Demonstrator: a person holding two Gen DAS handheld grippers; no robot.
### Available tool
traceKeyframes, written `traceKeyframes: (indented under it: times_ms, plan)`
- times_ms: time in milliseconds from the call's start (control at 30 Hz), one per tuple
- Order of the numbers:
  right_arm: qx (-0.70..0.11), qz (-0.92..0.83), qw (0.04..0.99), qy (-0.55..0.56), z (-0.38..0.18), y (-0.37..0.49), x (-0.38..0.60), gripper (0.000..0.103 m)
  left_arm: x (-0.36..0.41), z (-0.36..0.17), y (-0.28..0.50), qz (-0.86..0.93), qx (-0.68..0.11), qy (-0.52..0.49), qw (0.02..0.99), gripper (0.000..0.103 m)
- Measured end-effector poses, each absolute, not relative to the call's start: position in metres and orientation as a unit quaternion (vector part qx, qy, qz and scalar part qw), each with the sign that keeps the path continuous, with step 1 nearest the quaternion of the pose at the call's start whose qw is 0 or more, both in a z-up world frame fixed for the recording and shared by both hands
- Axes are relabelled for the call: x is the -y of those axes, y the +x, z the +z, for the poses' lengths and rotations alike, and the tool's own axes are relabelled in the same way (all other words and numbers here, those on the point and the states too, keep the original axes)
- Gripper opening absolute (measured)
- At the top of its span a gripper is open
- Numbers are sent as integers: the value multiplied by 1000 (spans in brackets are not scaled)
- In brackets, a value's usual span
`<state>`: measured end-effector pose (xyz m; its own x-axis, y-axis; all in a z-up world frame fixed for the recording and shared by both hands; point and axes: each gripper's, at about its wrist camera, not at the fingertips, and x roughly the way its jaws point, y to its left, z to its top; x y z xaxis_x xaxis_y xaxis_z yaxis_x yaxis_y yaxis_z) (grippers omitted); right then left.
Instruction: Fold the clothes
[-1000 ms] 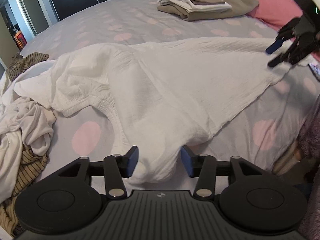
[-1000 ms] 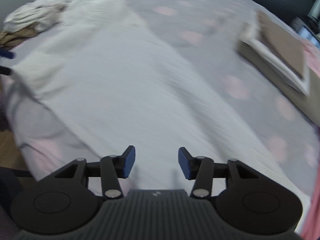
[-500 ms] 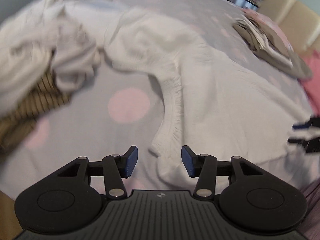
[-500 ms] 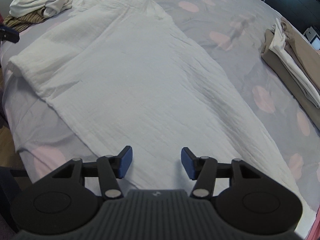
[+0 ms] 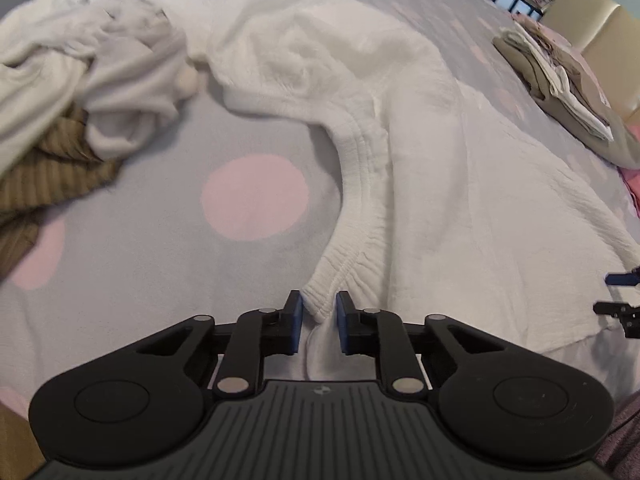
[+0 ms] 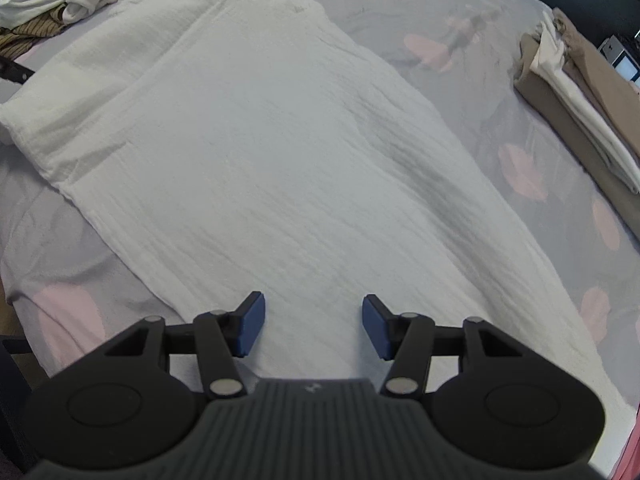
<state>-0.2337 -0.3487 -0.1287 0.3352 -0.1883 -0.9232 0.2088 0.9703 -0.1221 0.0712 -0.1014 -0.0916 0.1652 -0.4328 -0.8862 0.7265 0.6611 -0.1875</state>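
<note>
A white crinkled garment (image 5: 440,160) lies spread across the bed, its gathered elastic waistband (image 5: 352,208) curving toward me. My left gripper (image 5: 319,320) is closing on the near corner of that waistband; the cloth fills the narrow gap and touches both blue pads. In the right wrist view the same garment (image 6: 280,140) stretches away flat. My right gripper (image 6: 312,328) hovers low over its near end, open, with only flat cloth beneath. The right gripper's fingertips (image 5: 620,280) also show at the edge of the left wrist view.
The bed cover (image 5: 160,260) is grey with pink dots. A heap of unfolded white and brown striped clothes (image 5: 80,80) lies at the far left. A folded stack of beige and white clothes (image 6: 580,100) sits at the right, near a pale headboard (image 5: 592,28).
My left gripper's jaws have narrowed from wide apart onto the waistband corner, and it has come closer to the cloth. The right gripper has sunk a little toward the garment, still open.
</note>
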Motion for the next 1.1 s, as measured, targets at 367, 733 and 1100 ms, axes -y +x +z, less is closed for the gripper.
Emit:
traceKeyframes:
  times_ms: [367,733,1100]
  plan:
    - [-577,-130,806,17,-131,-231,353,62,37,-60,99,-276,-535,132,787,11]
    - [-575,-121,809,12,-117,-225,353,64,51,-46,97,-304,-522,126,787,48]
    - [-533,-154,831,26,-85,-200,383,65,132,-10,151,-354,-431,154,816,45]
